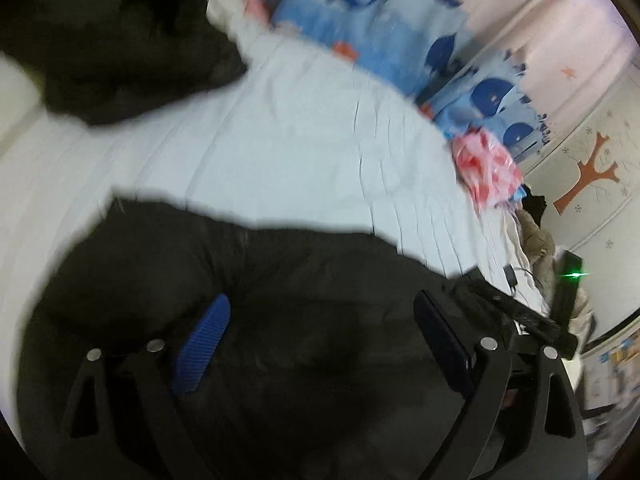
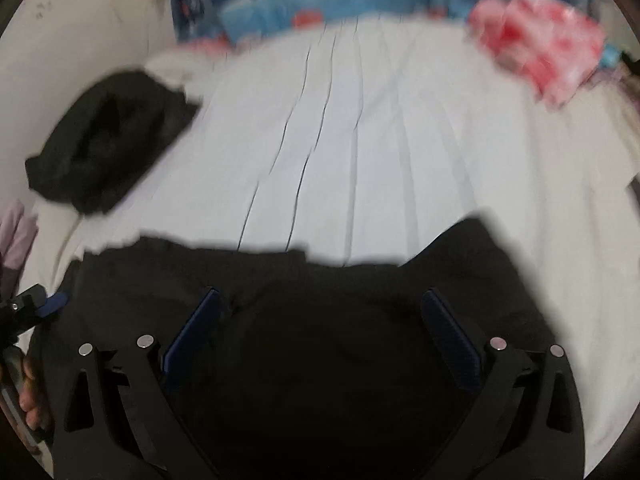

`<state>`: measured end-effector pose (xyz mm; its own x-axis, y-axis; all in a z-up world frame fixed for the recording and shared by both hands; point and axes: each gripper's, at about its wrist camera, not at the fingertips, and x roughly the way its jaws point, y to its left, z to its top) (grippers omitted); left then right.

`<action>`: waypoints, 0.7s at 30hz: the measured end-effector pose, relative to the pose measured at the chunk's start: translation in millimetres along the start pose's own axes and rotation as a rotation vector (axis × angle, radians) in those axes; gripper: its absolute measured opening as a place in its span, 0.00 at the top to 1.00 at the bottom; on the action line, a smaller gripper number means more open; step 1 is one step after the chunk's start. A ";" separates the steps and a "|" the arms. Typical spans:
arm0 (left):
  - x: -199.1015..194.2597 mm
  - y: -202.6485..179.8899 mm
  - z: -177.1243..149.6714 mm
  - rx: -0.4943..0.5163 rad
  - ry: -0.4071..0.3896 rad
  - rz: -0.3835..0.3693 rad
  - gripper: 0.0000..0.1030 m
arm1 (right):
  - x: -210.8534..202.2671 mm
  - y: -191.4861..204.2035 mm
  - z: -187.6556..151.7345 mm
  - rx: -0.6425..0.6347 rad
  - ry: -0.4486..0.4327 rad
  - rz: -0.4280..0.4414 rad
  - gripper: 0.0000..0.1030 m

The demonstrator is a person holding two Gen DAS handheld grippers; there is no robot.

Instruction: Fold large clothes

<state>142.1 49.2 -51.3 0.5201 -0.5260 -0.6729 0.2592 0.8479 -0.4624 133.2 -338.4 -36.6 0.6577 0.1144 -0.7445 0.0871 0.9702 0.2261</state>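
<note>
Black garment fills the lower frame, loosely bunched; folding looks barely started. Left gripper and right gripper both spread apart, gripping nothing. Another dark heap waits upper left.

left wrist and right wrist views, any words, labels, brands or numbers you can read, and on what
No text can be read in either view.
Blue quilt: dark blue marks near its pink edge, perhaps lettering, too blurred to read.
Wall: an orange tree sticker and small stars, no words.
Papers at the right edge: too small and blurred.
Black garment, white sheet: no label showing.
</note>
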 end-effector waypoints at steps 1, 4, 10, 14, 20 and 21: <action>2.6 0.1 3.0 0.008 -0.008 0.019 0.13 | 0.8 -7.6 0.1 -0.001 -0.005 -0.042 0.06; 37.5 23.7 -2.9 -0.034 0.059 0.058 0.13 | 40.7 -36.5 -18.6 0.016 0.091 -0.153 0.06; 73.9 22.9 -7.3 -0.014 0.093 0.079 0.12 | 56.0 -75.9 -41.5 0.125 0.089 -0.097 0.06; 47.4 23.3 -3.6 -0.055 0.114 0.075 0.13 | 31.8 -82.7 -37.6 0.169 0.090 -0.080 0.07; -5.8 25.5 -18.8 -0.007 0.022 0.070 0.13 | -25.6 -69.5 -62.4 0.062 -0.061 -0.131 0.07; 7.0 35.7 -25.5 -0.010 0.049 0.091 0.13 | -9.4 -75.5 -74.8 0.065 -0.017 -0.150 0.07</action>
<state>134.3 74.1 -87.2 0.5009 -0.4495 -0.7396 0.2045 0.8918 -0.4035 64.5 -396.7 -93.6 0.6459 -0.0352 -0.7626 0.2333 0.9603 0.1532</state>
